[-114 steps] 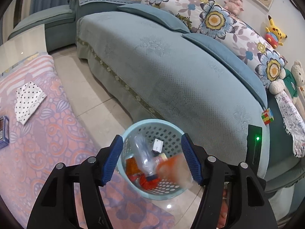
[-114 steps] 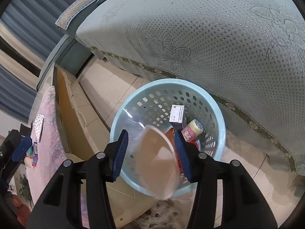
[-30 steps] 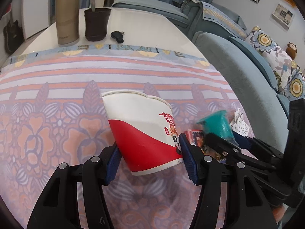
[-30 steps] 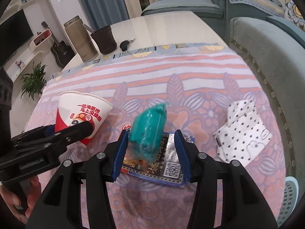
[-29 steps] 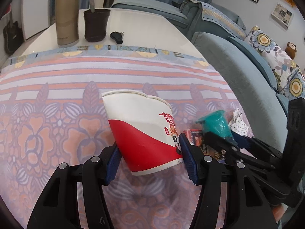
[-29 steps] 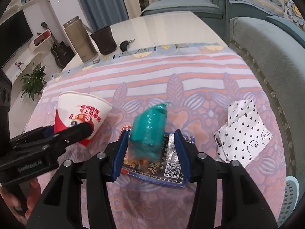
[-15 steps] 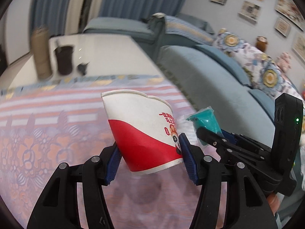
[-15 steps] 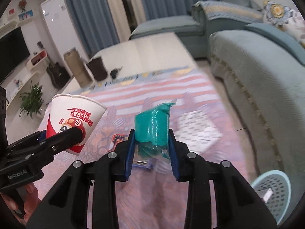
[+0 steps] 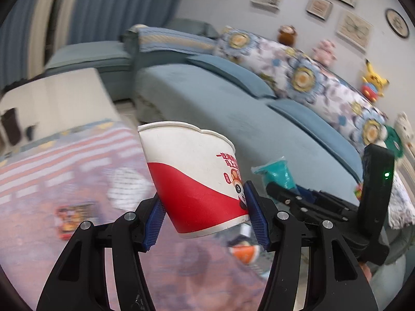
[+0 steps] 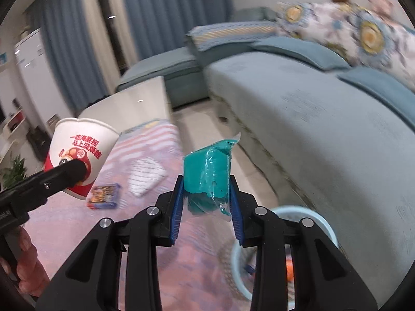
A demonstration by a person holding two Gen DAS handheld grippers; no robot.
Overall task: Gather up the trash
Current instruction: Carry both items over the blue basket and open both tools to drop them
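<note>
Left hand-held gripper [image 9: 205,216]: clenched on the red-and-white paper cup [image 9: 193,181], its blue pads pressed against the lower sides of the cup; the cup was tilted, rim upward and leaning left, raised clear of the worktop.
Right hand-held gripper [image 10: 206,207]: clenched on the teal plastic wrapper [image 10: 207,172], which stood up between the blue pads with a clear torn edge at its top; it was also held in the air.
Paper cup seen from the right wrist: it [image 10: 77,150] sat at the left, gripped by the dark finger of the left tool, with red printed characters on its white band.
Wrapper seen from the left wrist: it [image 9: 276,172] showed just right of the cup, above the black frame of the right tool.
Worktop [image 10: 85,233]: covered by a pink and purple patterned cloth; a snack packet [image 10: 103,195] and a folded white spotted paper [image 10: 146,176] lay on it, near each other, both blurred.
Basket [image 10: 325,226]: pale blue, on the floor below the right tool, beside the sofa [image 10: 324,129]; something orange showed inside, too blurred to name.
Sofa: teal, with flowered cushions [image 9: 298,75] and soft toys along its back.
</note>
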